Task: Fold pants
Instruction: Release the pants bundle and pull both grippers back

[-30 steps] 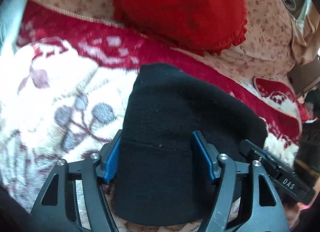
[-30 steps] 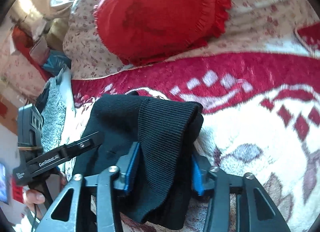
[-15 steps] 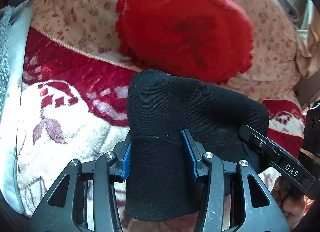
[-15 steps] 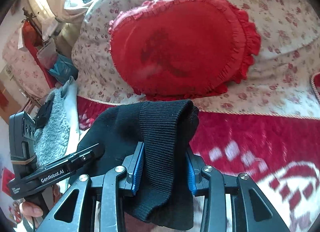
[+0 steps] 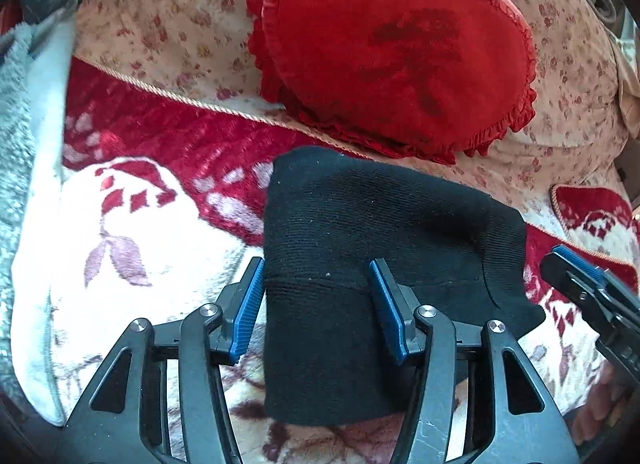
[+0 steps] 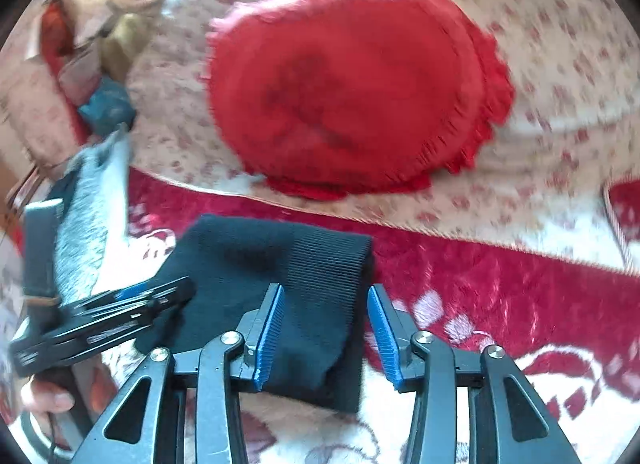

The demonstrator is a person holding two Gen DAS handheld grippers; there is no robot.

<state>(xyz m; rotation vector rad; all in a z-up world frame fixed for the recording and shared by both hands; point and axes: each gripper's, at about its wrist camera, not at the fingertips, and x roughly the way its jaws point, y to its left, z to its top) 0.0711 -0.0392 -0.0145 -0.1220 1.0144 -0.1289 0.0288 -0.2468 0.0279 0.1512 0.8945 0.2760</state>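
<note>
The black knit pants (image 5: 372, 248) lie folded into a compact bundle on the red and white blanket (image 5: 152, 224). My left gripper (image 5: 318, 308) is open, its blue pads (image 5: 250, 304) standing apart on either side of the bundle's near left part. My right gripper (image 6: 326, 328) is open too, its pads (image 6: 272, 328) loosely straddling the ribbed waistband end (image 6: 324, 264) of the pants (image 6: 248, 280). Each gripper shows at the edge of the other's view, the right one (image 5: 588, 288) and the left one (image 6: 104, 316).
A red frilled heart-shaped cushion (image 5: 396, 48) rests on a floral pillow (image 5: 160, 20) just beyond the pants. A grey fleecy cloth (image 5: 16, 152) lies at the left. Clutter (image 6: 92, 64) stands beyond the bed at the far left.
Both grippers have opened and let go of the pants, which now rest on the blanket. The bundle came down from in front of the cushion.
</note>
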